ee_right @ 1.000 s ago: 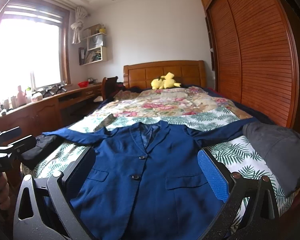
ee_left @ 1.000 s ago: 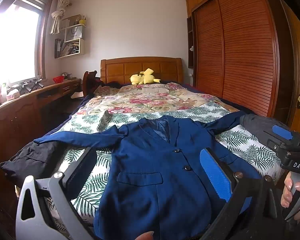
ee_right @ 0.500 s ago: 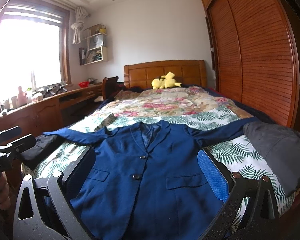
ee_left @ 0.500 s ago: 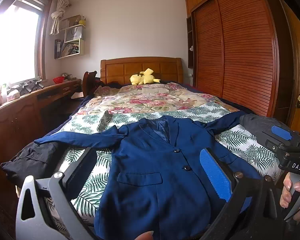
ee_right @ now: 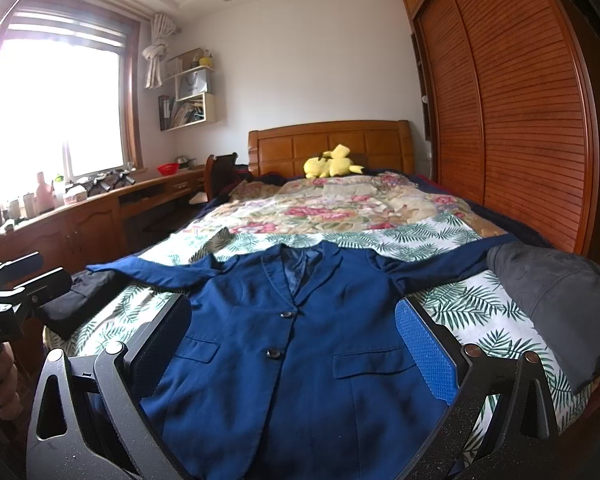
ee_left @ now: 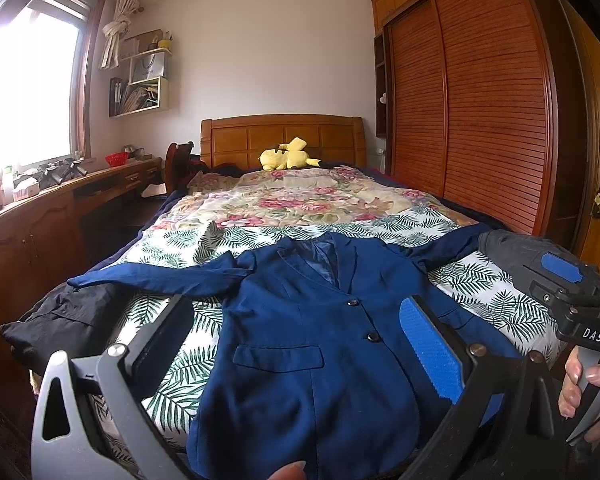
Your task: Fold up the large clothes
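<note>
Blue jacket [ee_left: 300, 344] lies face up on the bed [ee_left: 380, 236], spread flat over the palm-leaf sheet, collar toward the headboard [ee_left: 280, 136], hem toward the foot edge. Two dark buttons fastened down the front. Flap pockets visible on both sides in the right wrist view [ee_right: 292, 340]. Sleeves stretched outward: one reaches toward the window side of the bed, its cuff above a black garment [ee_left: 56, 320] bunched at that edge; the other runs toward the wardrobe [ee_left: 480, 100] side, its cuff tucked under a grey garment [ee_right: 560, 304].

Left gripper [ee_left: 296, 344]: jaws wide apart, nothing between them. It hovers at the foot of the bed, above the jacket's lower half; not touching cloth. Blue pad shows on the wardrobe-side finger [ee_left: 428, 352]; the other finger is dark.

Right gripper [ee_right: 292, 348]: also spread wide and empty, held over the jacket's lower front from the foot of the bed. Buttons sit between its fingers in view. No contact with fabric.

Each gripper shows in the other's camera at the frame edge, with a hand [ee_left: 588, 392] on the grip handle.

Floral quilt [ee_left: 300, 200] covers the headboard half of the bed, beyond the jacket's collar. Yellow plush toy [ee_left: 286, 158] rests against the headboard.
</note>
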`<move>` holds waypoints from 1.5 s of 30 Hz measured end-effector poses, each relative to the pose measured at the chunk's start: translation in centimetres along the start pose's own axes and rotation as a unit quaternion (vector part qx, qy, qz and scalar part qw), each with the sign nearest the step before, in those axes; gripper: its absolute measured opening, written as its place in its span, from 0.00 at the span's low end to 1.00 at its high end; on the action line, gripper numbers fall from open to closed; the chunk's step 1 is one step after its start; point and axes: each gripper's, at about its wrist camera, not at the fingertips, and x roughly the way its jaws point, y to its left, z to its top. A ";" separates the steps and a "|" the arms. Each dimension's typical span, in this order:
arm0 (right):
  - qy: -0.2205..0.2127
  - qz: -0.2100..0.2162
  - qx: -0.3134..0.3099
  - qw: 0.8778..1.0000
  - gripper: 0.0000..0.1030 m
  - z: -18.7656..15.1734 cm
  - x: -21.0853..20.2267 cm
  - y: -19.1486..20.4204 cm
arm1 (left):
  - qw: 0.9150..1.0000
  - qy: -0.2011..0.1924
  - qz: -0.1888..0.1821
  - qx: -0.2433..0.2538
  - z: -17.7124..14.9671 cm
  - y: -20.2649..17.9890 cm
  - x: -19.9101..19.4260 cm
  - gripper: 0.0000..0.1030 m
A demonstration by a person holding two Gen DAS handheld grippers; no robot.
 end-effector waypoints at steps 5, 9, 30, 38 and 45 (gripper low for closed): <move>0.000 0.000 0.000 1.000 1.00 0.1 0.0 0.0 | 1.000 0.000 -0.001 -0.001 0.0 0.0 0.0 1.00; 0.000 0.000 0.000 1.000 1.00 0.1 0.0 -0.1 | 1.000 0.001 -0.003 -0.002 0.2 -0.1 0.0 1.00; 0.007 0.005 0.001 1.000 1.00 -0.4 0.4 0.6 | 1.000 0.022 0.006 -0.008 -0.9 1.0 2.0 1.00; 0.018 0.033 -0.033 0.999 1.00 -0.8 4.5 2.1 | 0.998 0.047 0.027 -0.013 -2.1 2.9 4.5 1.00; 0.027 0.064 -0.050 0.996 1.00 -0.5 8.8 3.6 | 0.997 0.066 0.043 -0.023 -3.1 5.0 7.0 1.00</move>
